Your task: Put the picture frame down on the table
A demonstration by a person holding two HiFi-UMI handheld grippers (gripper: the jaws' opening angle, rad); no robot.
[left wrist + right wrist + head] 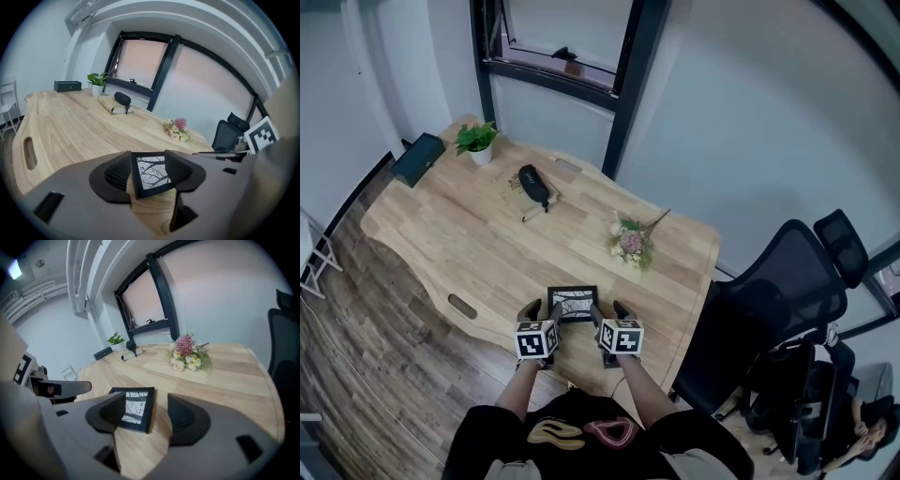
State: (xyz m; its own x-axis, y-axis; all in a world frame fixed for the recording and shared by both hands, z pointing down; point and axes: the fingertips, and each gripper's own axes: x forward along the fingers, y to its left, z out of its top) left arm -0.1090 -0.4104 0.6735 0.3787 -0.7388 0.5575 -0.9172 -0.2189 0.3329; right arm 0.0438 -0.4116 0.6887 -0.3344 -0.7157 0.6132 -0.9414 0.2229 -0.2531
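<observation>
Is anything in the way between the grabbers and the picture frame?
No, nothing visible. The picture frame lies flat on the table, and the left gripper and right gripper hang open close to it.

Black picture frame with the branch print (572,304) has its lower corners tucked behind the fingers (596,317) in head view, and that tiny dark thing on the window ledge (565,53) is too small to tell.
</observation>
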